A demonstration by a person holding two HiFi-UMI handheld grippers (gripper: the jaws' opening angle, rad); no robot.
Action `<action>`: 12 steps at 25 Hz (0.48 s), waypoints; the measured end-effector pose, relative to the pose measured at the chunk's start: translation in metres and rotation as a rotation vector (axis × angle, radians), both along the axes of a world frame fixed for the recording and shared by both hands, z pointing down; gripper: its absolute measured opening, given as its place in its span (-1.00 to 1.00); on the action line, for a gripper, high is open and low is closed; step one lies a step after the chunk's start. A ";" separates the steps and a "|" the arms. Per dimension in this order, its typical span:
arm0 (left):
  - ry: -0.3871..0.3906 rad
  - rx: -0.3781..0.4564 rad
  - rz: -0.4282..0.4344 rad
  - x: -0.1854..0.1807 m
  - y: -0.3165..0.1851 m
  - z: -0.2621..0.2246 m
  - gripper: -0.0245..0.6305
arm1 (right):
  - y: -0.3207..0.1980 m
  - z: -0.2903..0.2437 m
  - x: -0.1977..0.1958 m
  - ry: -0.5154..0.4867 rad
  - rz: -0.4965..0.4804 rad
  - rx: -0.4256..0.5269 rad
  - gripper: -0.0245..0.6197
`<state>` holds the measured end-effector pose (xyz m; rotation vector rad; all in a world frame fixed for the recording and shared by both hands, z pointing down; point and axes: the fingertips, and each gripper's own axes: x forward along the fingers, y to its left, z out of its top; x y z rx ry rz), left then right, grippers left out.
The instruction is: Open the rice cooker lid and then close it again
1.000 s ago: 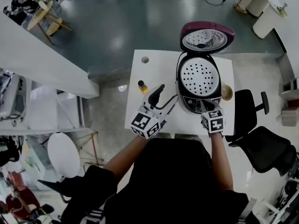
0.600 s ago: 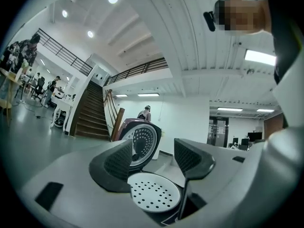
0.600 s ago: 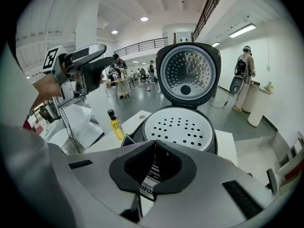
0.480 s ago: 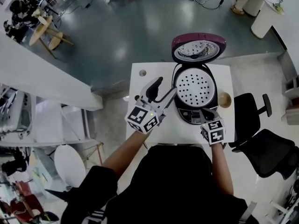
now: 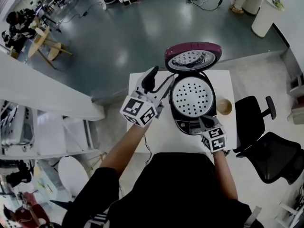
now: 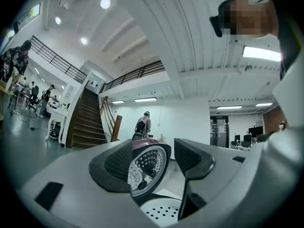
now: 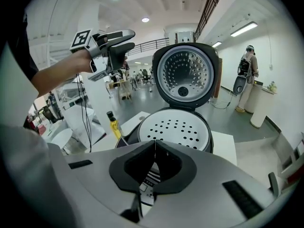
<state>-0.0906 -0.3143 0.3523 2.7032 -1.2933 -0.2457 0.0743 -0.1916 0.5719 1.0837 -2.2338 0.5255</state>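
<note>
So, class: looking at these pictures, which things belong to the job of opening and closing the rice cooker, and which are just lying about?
Part of the job:
- rice cooker
- its lid, standing open
- left gripper
- right gripper

Just lying about:
- yellow bottle on the table
- small bowl beside the cooker
- office chair

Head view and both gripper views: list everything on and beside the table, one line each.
table: one, white, under the cooker.
rice cooker: one, dark, mid-table.
lid: one, maroon, standing open at cooker's far side.
perforated tray: one, white, in cooker's mouth.
bottle: one, yellow, dark cap, left of cooker.
bowl: one, tan, right of cooker.
office chair: one, black, floor right of table.
left gripper: one, grey, raised beside lid, jaws apart, empty.
right gripper: one, grey, at cooker's front, jaws together, empty.
</note>
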 end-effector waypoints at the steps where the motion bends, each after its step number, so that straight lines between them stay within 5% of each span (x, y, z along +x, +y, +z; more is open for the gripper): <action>1: -0.003 0.003 0.001 0.002 -0.006 -0.002 -0.16 | -0.003 0.000 0.002 -0.003 0.003 0.001 -0.92; 12: -0.037 0.007 0.012 0.014 -0.068 -0.014 -0.15 | -0.024 0.000 0.019 -0.024 0.001 -0.003 -0.92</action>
